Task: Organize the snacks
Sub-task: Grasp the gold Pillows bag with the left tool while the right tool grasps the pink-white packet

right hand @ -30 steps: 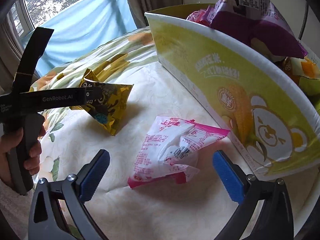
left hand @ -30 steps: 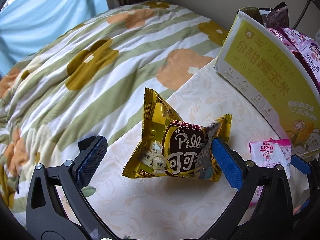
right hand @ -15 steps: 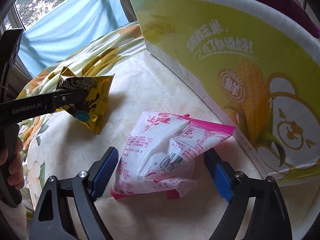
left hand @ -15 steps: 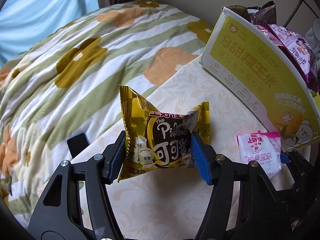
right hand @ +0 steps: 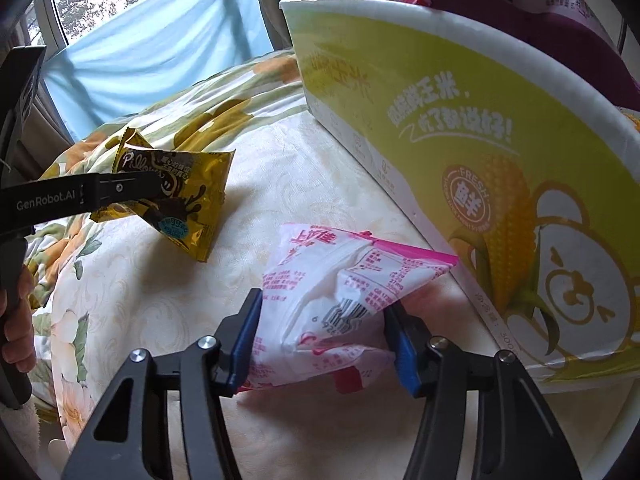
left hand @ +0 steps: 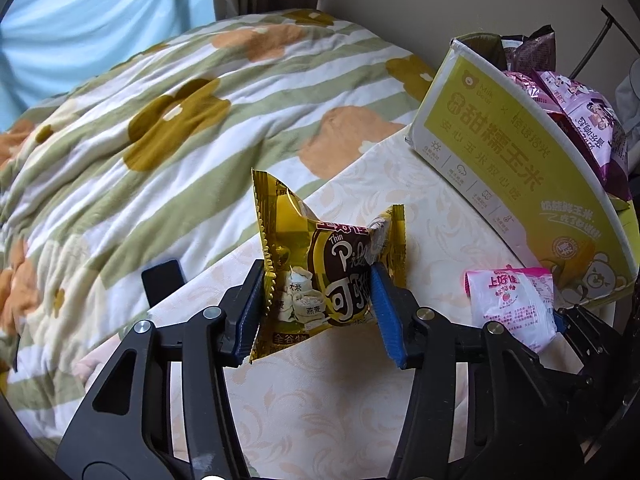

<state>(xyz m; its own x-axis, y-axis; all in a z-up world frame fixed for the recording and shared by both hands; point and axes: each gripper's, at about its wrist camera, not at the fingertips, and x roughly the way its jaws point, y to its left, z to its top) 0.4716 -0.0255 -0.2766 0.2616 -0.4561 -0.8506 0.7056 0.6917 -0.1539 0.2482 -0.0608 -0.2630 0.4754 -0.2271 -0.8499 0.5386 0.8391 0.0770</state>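
Since a second ago, both sets of jaws gone from wide apart to nearly together, each now closing on a snack packet. Left gripper [left hand: 318,312]: blue ribbed pads pressing the sides of a crinkled gold foil snack packet [left hand: 320,268] with a dark brown oval label, lifted slightly off the cream floral-patterned table [left hand: 320,400]; packet's lower edge hidden behind the black jaw arms, lettering on the label partly creased out of reading. Right gripper [right hand: 324,336]: jaws closing on a pink-and-white plastic snack packet [right hand: 344,300], barcode side up, puffed and wrinkled, its bottom still resting on the table close beside the box. Tall yellow-green cardboard box [right hand: 460,140] with a cartoon bear and corn print standing at the table's far right, its near corner cut off by the frame edge. Purple and pink glossy snack bags [left hand: 580,120] heaped inside the box, mostly hidden behind its wall, count unclear. Green-striped fleecy blanket [left hand: 140,120] with brown and orange flowers covering a bed beyond the table. Fingers of a person's hand [right hand: 12,328] just visible at the left edge of the right wrist view, wrapped round the other gripper's handle, largely cropped.
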